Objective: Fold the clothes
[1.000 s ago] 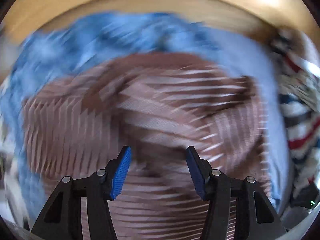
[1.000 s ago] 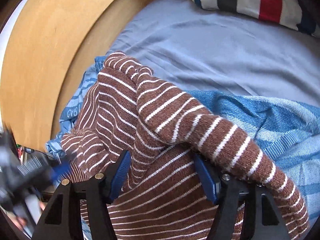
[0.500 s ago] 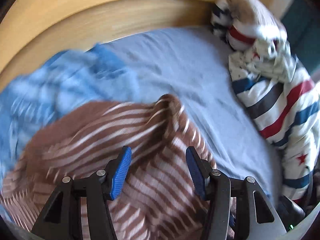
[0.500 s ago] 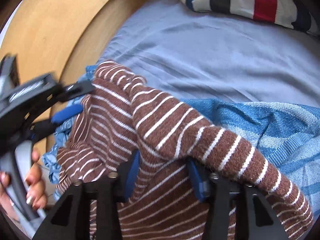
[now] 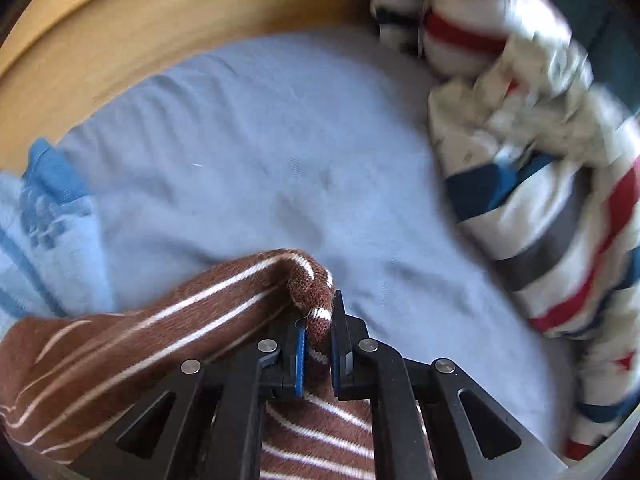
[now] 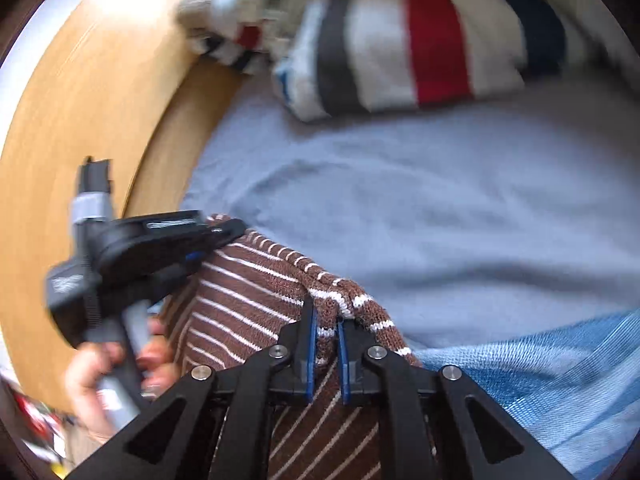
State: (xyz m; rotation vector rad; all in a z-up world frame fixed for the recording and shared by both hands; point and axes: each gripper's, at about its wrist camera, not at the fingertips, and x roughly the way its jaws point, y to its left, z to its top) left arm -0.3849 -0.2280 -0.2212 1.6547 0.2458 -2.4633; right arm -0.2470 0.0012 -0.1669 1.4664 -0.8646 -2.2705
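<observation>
Left gripper [image 5: 318, 334] pinched tight on brown white-striped knit sweater [image 5: 168, 332], lifted over pale blue bedsheet [image 5: 256, 160]. Right gripper [image 6: 327, 338] clamped likewise on the sweater's edge. Bare hand [image 6: 100, 376] low, gripping handle.

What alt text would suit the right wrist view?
The right gripper is shut on a brown striped sweater, with the left gripper pinching the same edge, above a grey-blue bedsheet.

Legible text: none. Printing is showing on the left gripper [image 6: 216, 240] body and on the blue garment [image 5: 44, 216], both blurring beyond reading.
</observation>
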